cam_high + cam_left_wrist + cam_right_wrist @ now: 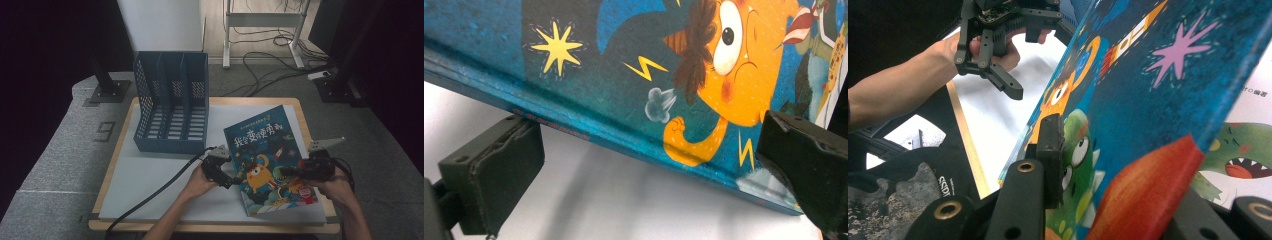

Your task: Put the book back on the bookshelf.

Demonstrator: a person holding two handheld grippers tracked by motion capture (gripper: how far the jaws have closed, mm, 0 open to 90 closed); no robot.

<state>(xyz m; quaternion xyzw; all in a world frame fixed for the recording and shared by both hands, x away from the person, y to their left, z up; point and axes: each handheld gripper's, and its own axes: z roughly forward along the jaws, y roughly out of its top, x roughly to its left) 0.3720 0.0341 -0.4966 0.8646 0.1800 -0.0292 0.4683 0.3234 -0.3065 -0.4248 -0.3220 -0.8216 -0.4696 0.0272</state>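
Observation:
A picture book [270, 157] with a blue cover and an orange monster lies on the right of the white mat [150, 180]. My right gripper [289, 172] comes in from the book's right edge and is shut on the front cover [1148, 100]. In the right gripper view one pad [1052, 145] lies on the cover, which is raised off a white inner page [1248, 135]. My left gripper [234, 176] stands open at the book's left edge. Its jaws straddle the spine [624, 135] without pressing on it. The left gripper [998, 45] also shows beyond the book.
A blue slotted file rack [172, 102] stands at the back left of the mat. The wooden table edge [112, 165] frames the mat. Cables [270, 70] and a desk frame [262, 27] lie on the floor behind. A cable [155, 195] trails from the left gripper.

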